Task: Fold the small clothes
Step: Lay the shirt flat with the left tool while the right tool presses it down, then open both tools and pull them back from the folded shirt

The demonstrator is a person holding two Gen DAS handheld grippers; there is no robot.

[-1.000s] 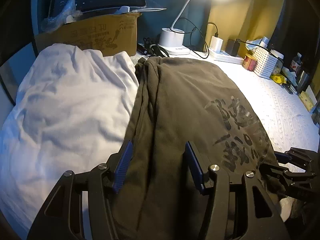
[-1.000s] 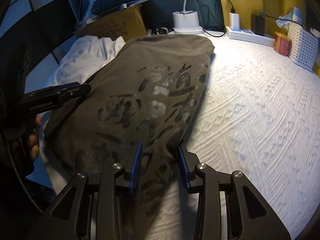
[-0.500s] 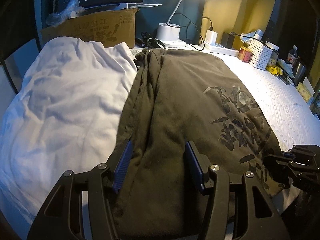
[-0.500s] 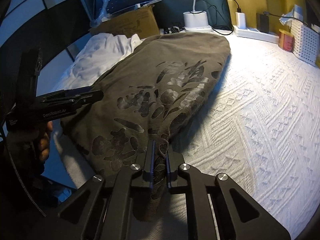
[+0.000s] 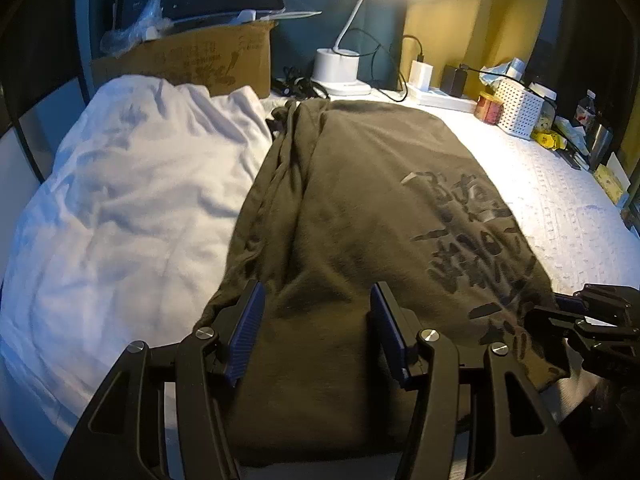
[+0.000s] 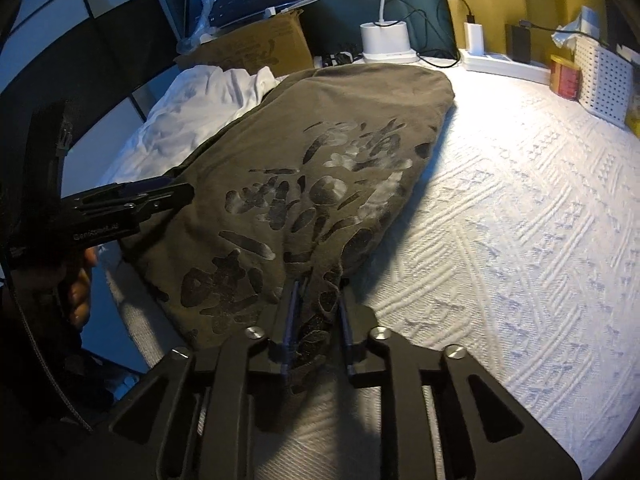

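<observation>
Here the dark olive printed cotton shirt (image 5: pixel 360 216) lies lengthwise on the white quilted surface (image 6: pixel 520 220), beside a rumpled white garment (image 5: pixel 132 200). The right gripper (image 6: pixel 316 300) has its fingers clamped on the near hem corner; the left gripper (image 5: pixel 316 320) straddles the hem, fingers apart — close them first, then lift both corners level and evenly.

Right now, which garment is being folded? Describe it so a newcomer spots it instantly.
Start at the white textured bedspread under the desk lamp. Two garments lie side by side on it: a crumpled white one and a dark olive shirt to its right. The olive shirt is the one, set apart by its large glossy black calligraphy print; the right tool pinches its near corner.
</observation>
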